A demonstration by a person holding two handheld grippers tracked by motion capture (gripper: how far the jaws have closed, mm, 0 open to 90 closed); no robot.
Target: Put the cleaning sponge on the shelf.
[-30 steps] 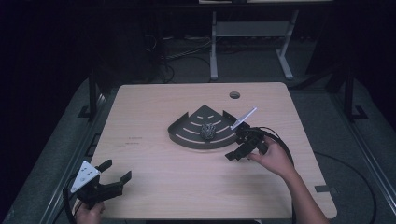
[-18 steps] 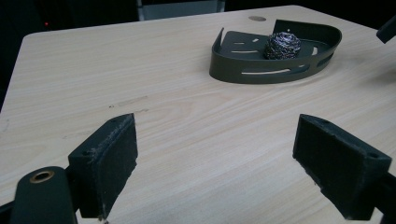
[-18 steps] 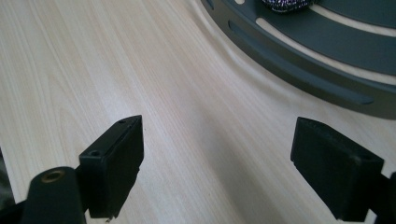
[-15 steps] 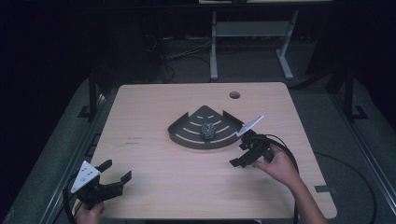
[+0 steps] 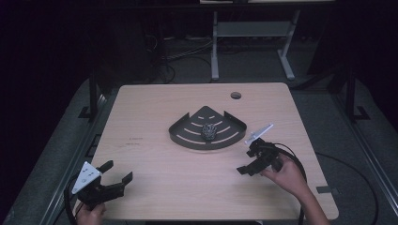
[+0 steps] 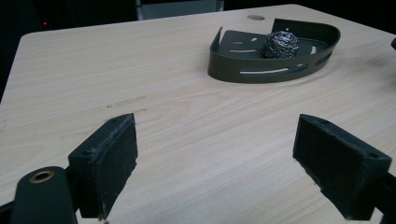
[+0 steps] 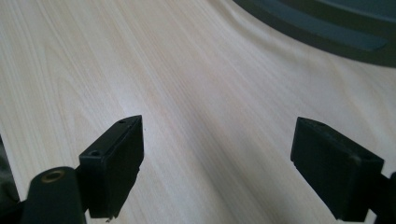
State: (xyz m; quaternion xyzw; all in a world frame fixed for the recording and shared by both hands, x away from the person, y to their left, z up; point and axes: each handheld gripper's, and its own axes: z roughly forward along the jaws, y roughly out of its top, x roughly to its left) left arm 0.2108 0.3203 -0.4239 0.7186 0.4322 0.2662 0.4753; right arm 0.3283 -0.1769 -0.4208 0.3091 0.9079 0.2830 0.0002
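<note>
Pulled back from the tray (image 5: 187,138) with jaws spread and empty, right gripper (image 5: 254,161) leaving the scourer (image 5: 209,131) seemingly delivered; left gripper (image 5: 114,179) likewise agape.

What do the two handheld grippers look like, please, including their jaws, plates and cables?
Both are black. The left gripper carries a grey three-cornered plate; its jaws end in blocky black pads. The right gripper has a pale plate and trails a black cable.

A dark, fan-shaped slotted tray (image 5: 185,135) lies flat at mid-frame in the high view, holding a shiny steel scouring ball (image 5: 209,131) near its centre.
</note>
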